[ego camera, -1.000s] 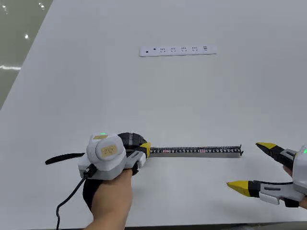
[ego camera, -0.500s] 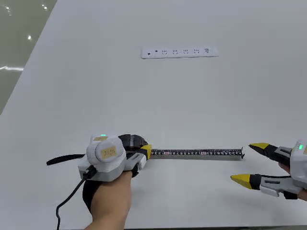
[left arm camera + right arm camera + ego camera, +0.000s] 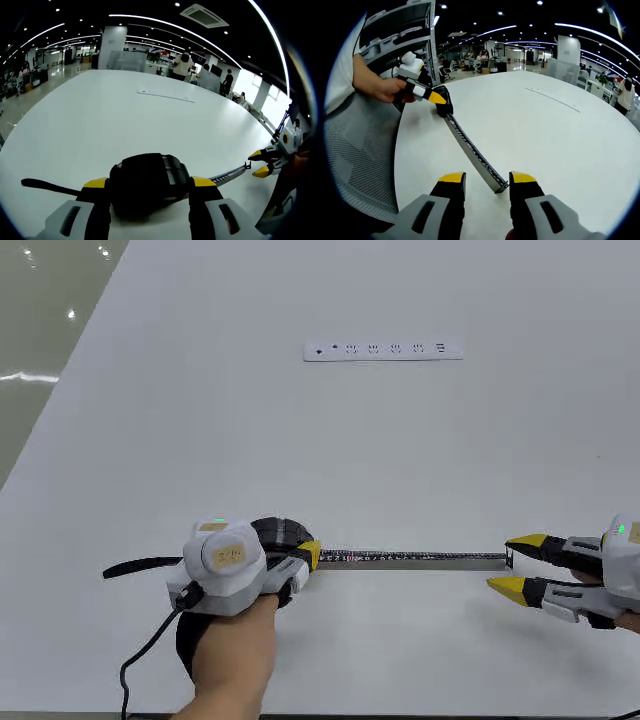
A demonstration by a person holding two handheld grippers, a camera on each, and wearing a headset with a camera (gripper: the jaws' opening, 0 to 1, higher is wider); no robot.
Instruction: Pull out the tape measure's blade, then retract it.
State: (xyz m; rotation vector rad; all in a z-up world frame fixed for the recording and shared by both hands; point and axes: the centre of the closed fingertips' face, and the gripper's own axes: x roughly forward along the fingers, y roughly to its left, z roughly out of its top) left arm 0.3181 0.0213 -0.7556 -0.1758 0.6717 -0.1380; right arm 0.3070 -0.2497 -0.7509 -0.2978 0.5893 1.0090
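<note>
Head view: the left gripper (image 3: 301, 562) holds the black tape measure (image 3: 277, 533) tight on the white table (image 3: 250, 440) | its blade (image 3: 415, 560) lies pulled out flat to the right | the right gripper (image 3: 520, 562) has its jaws a little apart around the blade's tip.

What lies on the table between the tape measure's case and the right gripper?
The pulled-out blade lies flat on the table from the case to the right gripper, whose open jaws straddle its tip. The head view shows this.
</note>
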